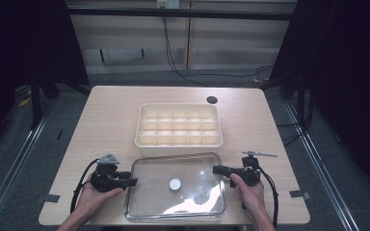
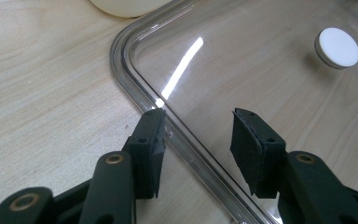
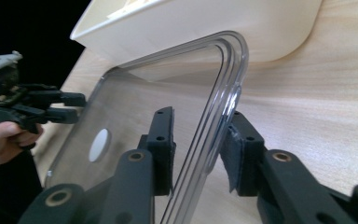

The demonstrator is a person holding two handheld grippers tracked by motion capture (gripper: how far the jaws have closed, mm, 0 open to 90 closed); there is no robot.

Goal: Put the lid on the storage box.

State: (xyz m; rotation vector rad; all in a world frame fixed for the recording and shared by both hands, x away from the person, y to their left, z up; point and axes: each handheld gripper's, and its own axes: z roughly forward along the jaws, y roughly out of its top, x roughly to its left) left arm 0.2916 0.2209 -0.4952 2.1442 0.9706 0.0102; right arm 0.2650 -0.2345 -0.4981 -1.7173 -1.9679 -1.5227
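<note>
Glossy clear plastic lid [image 1: 175,185], matt cream plastic organiser [image 1: 178,125], pale wood-grain table [image 1: 111,115]

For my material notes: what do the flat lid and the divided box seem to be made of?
The lid looks like clear glossy plastic, perhaps glass: the wood grain shows through and it carries bright glare. Its small white knob looks matte. The compartment box looks like cream opaque plastic with a smooth, dull finish.

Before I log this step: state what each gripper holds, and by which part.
Nothing is held yet. The left gripper and right gripper, both open, each straddle a side rim of the clear lid.
</note>
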